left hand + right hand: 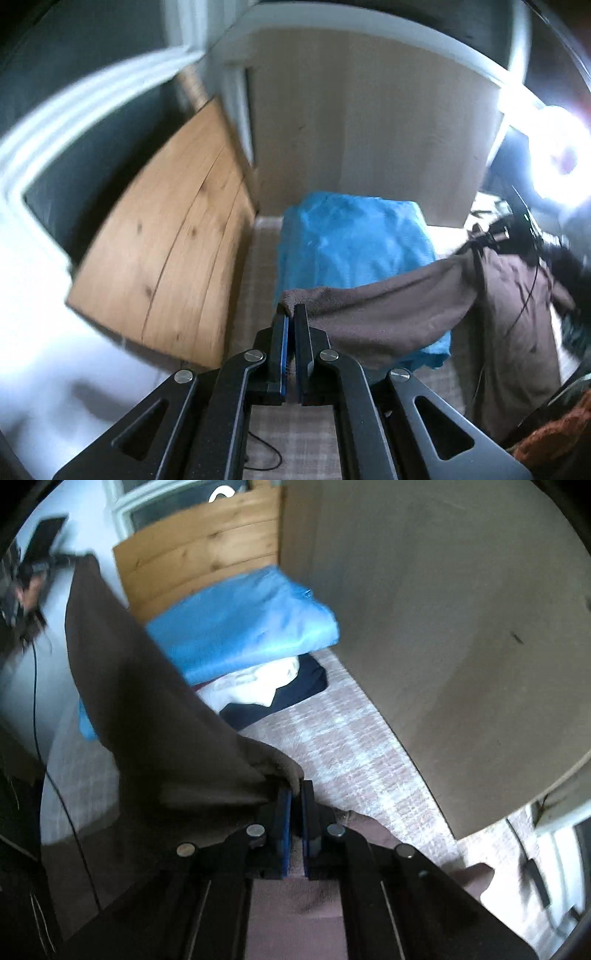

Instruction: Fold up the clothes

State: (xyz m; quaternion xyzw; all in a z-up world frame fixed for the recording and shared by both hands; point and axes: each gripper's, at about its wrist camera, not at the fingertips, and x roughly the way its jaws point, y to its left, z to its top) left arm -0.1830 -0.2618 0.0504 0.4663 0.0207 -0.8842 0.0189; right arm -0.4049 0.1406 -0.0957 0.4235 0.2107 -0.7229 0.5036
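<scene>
A brown garment (399, 306) hangs stretched between my two grippers above the checked bed cover. My left gripper (291, 314) is shut on one corner of it. In the left wrist view the cloth runs right to the other gripper (495, 232), which is blurred. My right gripper (296, 794) is shut on another corner of the brown garment (147, 709), which stretches up and left toward the left gripper (48, 563). A folded blue garment (351, 243) lies beyond; it also shows in the right wrist view (251, 624), on top of a pile.
Under the blue garment are white cloth (255, 683) and dark navy cloth (284, 694). A wooden headboard (162, 258) stands at the left and a pale cabinet side (369, 129) behind. An orange-brown cloth (554, 432) lies at the lower right. A thin black cable (55, 775) hangs down.
</scene>
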